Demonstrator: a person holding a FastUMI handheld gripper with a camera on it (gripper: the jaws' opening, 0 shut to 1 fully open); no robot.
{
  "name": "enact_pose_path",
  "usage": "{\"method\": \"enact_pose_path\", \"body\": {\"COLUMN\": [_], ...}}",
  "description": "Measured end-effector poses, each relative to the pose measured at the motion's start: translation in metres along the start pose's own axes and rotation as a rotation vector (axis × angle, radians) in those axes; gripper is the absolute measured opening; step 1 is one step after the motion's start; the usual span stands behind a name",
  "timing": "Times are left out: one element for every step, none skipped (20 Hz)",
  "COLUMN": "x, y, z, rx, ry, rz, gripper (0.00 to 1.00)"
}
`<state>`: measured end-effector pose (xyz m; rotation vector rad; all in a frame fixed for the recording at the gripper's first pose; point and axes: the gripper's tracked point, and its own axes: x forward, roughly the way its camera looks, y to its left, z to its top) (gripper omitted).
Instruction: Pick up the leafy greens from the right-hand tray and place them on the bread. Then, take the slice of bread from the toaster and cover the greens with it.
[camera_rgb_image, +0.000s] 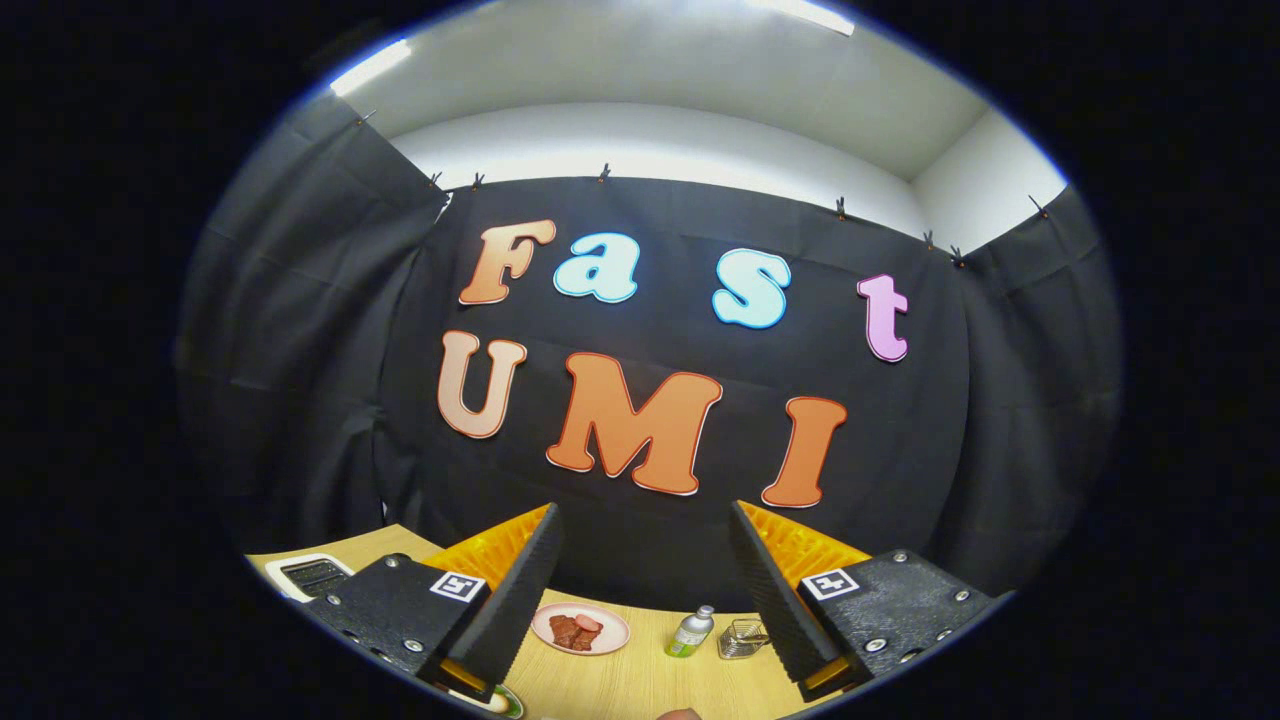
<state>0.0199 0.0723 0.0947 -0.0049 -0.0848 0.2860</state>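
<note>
Two tool (645, 520) fingers spread, pink plate (580, 629), bottle (691, 632) between

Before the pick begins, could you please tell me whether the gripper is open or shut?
Open: the gripper jaws stand wide apart with nothing between them, above the wooden table.

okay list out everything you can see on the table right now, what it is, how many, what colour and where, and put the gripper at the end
table: one, light wood, under and beyond the fingers
plate: one, pink, holding reddish-brown meat pieces, between the fingers toward the left one
bottle: one, small, green-tinted with a pale cap, between the fingers, right of the plate
wire basket: one, small, metal, right of the bottle, by the right finger
flat device: one, white rim with dark face, far left, beyond the left finger; kind unclear
gripper: one, fingers wide apart, held above the table, holding nothing
</note>
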Motion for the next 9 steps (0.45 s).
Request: {"method": "enact_pose_path", "body": {"x": [0.0004, -0.0006, -0.0001, 0.0010, 0.0006, -0.0003, -0.0004, -0.0010, -0.0012], "y": [0.0005, -0.0005, -0.0019, -0.0007, 0.0001, -0.0006, -0.0006, -0.0014, -0.0030], "z": [0.0004, 0.0007, 0.0026, 0.0032, 0.0025, 0.0026, 0.0014, 0.0014, 0.0019], "rx": [-0.002, -0.004, -0.003, 0.001, 0.004, 0.006, 0.010, 0.010, 0.007], "ry": [0.000, 0.001, 0.000, 0.002, 0.001, 0.000, -0.001, -0.002, -0.004], "rz": [-0.002, -0.004, -0.008, -0.006, -0.006, -0.010, -0.011, -0.012, -0.014], "gripper": [0.99, 0.99, 0.99, 0.99, 0.99, 0.99, 0.99, 0.99, 0.99]}}
